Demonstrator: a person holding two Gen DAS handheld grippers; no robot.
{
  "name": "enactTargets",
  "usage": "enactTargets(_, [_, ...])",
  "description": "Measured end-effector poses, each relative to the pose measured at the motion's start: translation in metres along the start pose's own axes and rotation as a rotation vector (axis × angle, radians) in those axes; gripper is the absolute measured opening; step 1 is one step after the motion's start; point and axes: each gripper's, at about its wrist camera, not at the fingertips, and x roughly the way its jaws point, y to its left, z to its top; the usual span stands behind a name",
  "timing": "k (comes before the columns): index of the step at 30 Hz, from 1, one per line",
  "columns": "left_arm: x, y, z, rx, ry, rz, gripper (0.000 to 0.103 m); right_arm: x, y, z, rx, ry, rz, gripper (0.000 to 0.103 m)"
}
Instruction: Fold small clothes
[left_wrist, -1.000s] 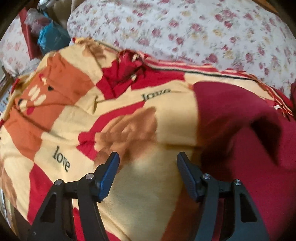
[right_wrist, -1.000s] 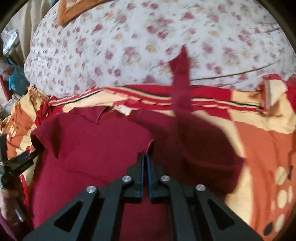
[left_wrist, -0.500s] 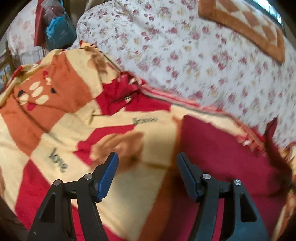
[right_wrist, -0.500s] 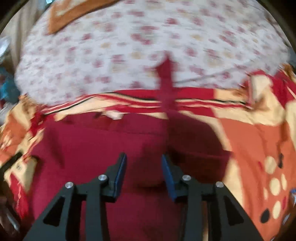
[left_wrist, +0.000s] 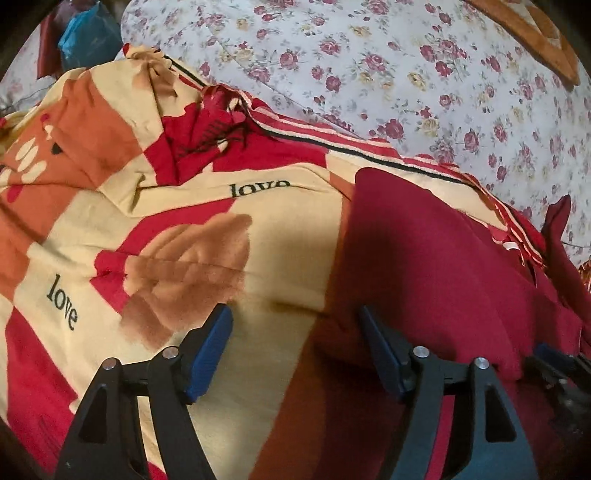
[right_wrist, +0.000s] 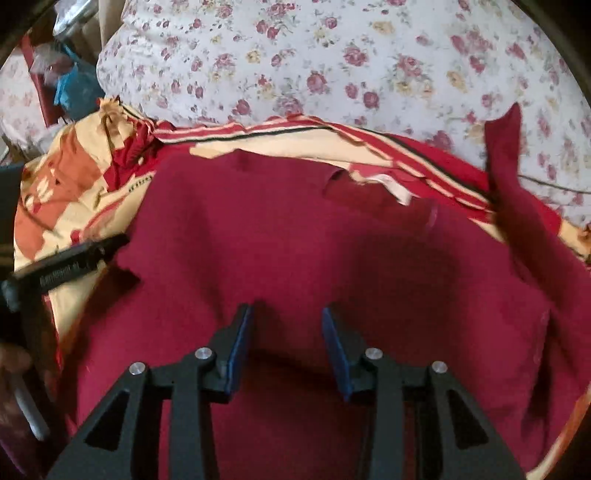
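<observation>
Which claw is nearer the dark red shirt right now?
Right. The right claw is open directly over the dark red shirt; the left claw is open over the blanket, beside the shirt's edge.

Floral bedding (left_wrist: 424, 74) behind patterned blanket (left_wrist: 288, 258)

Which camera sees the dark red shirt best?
The right wrist view: the shirt fills the middle, showing its collar and label, with a sleeve sticking out at the right. The left wrist view catches only one side of it, running off the right edge.
</observation>
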Motion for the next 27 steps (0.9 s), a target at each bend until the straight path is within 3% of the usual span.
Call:
enactTargets(3, [-0.003,-0.004,0.002,0.011,-0.005,0.015,0.053,-0.026,-0.031,-0.010,0.045,-0.047,-0.027,0.051])
enactTargets(6, [-0.009,-0.007,0.003,-0.004,-0.018,0.015,0.052,-0.040,-0.065,-0.015,0.095,-0.092,-0.116,0.053])
enactTargets(11, [-0.035,-0.019,0.008,-0.010,-0.090,-0.050,0.052,-0.029,-0.118,-0.023,0.161,0.013,-0.284,0.051])
enactTargets(16, [-0.040,-0.048,0.012,0.065,-0.102,-0.071,0.052,-0.054,-0.118,-0.031,0.185,-0.046,-0.229,0.051])
enactTargets(20, [-0.022,-0.061,0.001,0.114,-0.054,-0.023,0.052,-0.070,-0.101,-0.018,0.173,-0.116,-0.172,0.051])
enactTargets(24, [-0.003,-0.062,-0.014,0.148,-0.003,0.045,0.052,-0.056,-0.095,-0.014,0.146,-0.089,-0.162,0.051])
enactTargets(27, [-0.003,-0.054,-0.020,0.128,-0.019,0.027,0.052,-0.033,-0.099,-0.018,0.148,-0.037,-0.182,0.051])
